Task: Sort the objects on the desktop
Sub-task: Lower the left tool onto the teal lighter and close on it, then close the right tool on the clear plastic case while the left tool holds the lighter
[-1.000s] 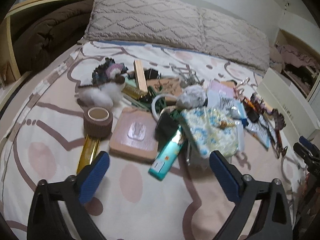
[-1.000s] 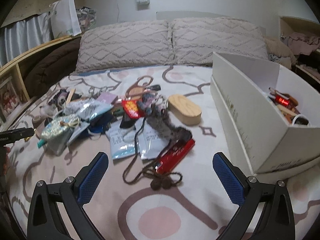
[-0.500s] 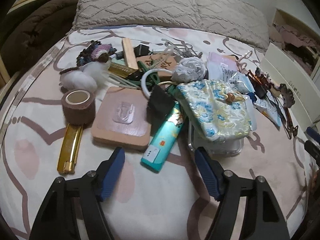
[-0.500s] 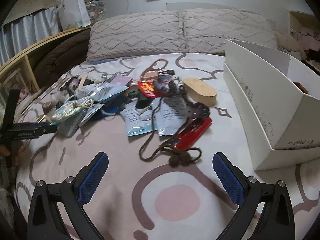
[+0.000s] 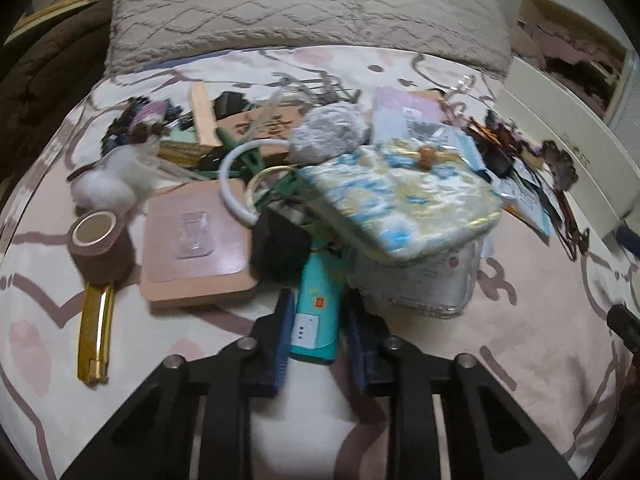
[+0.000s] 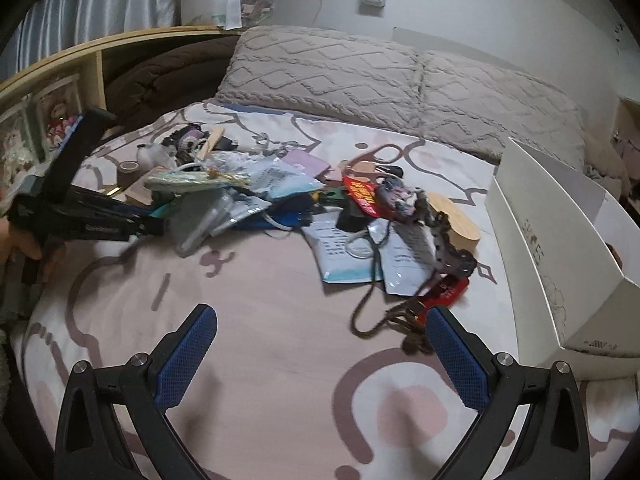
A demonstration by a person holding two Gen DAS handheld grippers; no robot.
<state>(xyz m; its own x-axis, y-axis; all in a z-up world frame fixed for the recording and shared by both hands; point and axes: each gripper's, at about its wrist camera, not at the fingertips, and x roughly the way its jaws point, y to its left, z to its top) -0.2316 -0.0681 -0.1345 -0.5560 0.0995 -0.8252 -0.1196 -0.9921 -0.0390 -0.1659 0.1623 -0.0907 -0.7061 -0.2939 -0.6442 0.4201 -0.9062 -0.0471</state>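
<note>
While the teal tube (image 5: 318,312) sits at the near edge of the pile on the bed (image 5: 500,380), the left hand-held gripper (image 5: 318,338) has just been closing and now has it clamped, blue pads tight on both sides of the near end. Its far end is tucked under a black pouch (image 5: 280,246) and the floral bag (image 5: 400,196), with a tan pad (image 5: 192,248) just to the left and a clear case (image 5: 420,280) just to the right. So I'd say this is the pick-up step, grip made, lift not done yet. Next move probably needs a pull toward the near side before lifting, or the bag comes along for the ride. Right hand-held gripper (image 6: 320,360) is spread wide with nothing in it, hovering over bare bedding, a brown cord (image 6: 384,316) near its right finger. White box (image 6: 560,248) sits far right, likely the drop spot.
</note>
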